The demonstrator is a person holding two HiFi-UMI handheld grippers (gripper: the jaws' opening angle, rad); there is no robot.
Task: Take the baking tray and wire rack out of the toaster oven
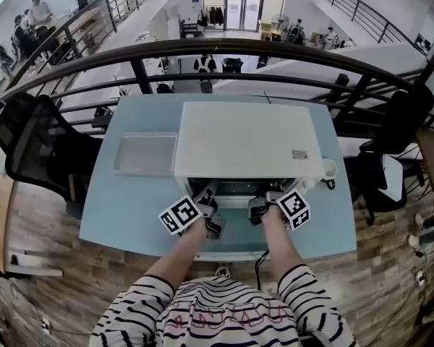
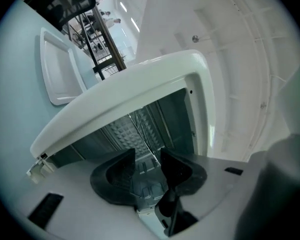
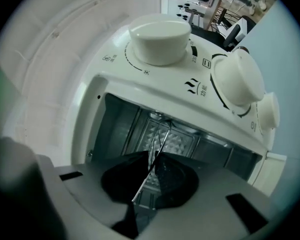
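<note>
Wire rack (image 3: 159, 139), thin silver rods, sits inside the cream toaster oven (image 3: 140, 86), pinched by the right gripper (image 3: 152, 158); left gripper (image 2: 147, 155) jaws stand apart around it. Chinese print labels the dials (image 3: 160, 34).

Left gripper (image 1: 203, 196), right gripper (image 1: 270, 194) at the toaster oven (image 1: 249, 139) — tray (image 1: 146, 153) beside it.

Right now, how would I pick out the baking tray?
Start at the pale blue table with the big white oven on it. The tray lies flat on the table at the oven's left side. It is the one low, shallow, empty pan, pale grey beside that tall white box.
</note>
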